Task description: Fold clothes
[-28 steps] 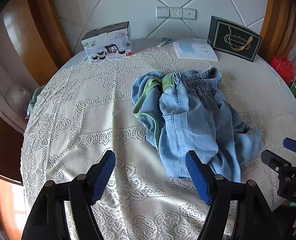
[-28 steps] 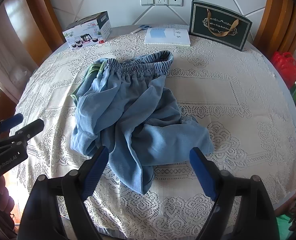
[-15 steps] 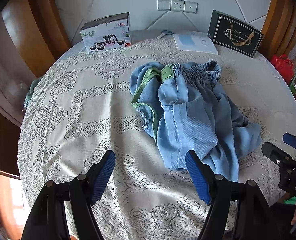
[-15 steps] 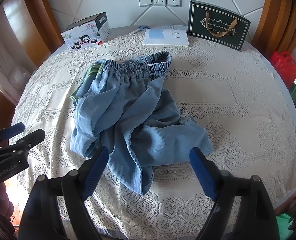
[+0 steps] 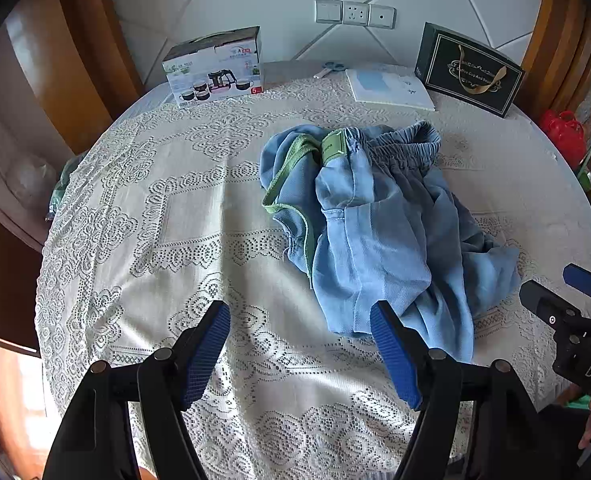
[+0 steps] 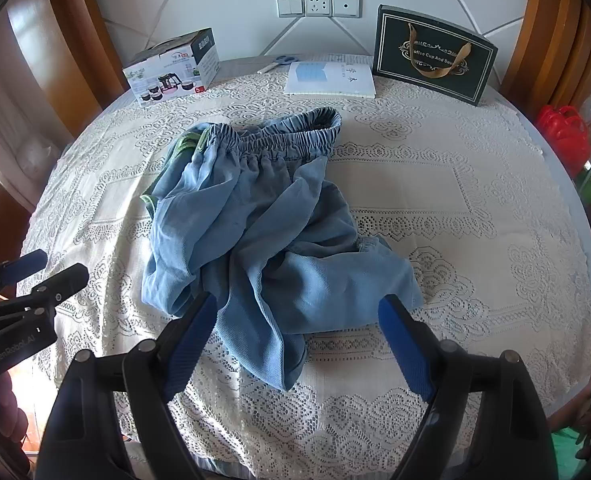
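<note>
I see both my left tongs (image 5: 300, 350) and right tongs (image 6: 297, 340) spread wide, holding nothing. The crumpled blue shorts (image 6: 263, 232) lie just ahead of the right tongs, ahead-right of the left, on the lace tablecloth (image 5: 167, 216).

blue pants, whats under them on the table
Only the lace tablecloth shows around the crumpled blue pants; whatever lies beneath the bunched fabric is covered.

— The shorts (image 6: 255, 216)?
— Light blue, green trim (waistband side).
— The tablecloth (image 6: 435, 200)?
— Cream lace, floral motifs.
— The gift box (image 6: 433, 54)?
— Dark green, gold lettering — the gripper pads (image 6: 189, 338) are blue.
</note>
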### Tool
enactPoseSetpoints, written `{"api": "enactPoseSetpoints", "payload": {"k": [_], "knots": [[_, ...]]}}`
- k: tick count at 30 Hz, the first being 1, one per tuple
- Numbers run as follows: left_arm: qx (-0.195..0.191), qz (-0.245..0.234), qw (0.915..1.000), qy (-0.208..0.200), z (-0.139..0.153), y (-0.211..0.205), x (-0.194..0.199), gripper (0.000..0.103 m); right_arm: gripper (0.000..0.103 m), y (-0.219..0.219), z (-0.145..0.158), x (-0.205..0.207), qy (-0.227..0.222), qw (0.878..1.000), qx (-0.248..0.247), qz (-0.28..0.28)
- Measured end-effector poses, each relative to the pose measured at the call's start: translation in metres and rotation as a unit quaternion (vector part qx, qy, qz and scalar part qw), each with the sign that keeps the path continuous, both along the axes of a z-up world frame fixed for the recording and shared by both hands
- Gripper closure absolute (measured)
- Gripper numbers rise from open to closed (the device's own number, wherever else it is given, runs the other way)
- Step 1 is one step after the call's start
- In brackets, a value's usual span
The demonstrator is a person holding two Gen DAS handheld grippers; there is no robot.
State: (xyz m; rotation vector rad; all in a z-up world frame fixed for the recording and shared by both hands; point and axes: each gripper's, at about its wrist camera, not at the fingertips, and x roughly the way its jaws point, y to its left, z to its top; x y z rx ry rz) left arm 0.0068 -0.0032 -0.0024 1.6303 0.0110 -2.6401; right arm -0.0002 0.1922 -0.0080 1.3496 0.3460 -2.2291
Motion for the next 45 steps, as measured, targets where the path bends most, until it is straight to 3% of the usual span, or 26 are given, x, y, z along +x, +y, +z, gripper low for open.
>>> {"api": "enactPoseSetpoints", "payload": {"k": [33, 45], "knots": [[0.002, -0.009, 1.0000, 0.002, 0.000, -0.001, -0.008, 0.030, 0.020, -0.004, -0.004, -0.006, -0.001, 1.000, 0.006, 0.015], [0.011, -0.013, 0.9998, -0.011, -0.013, -0.010, -0.031, 0.030, 0.020, -0.003, -0.018, -0.021, -0.020, 1.000, 0.013, 0.011]]}}
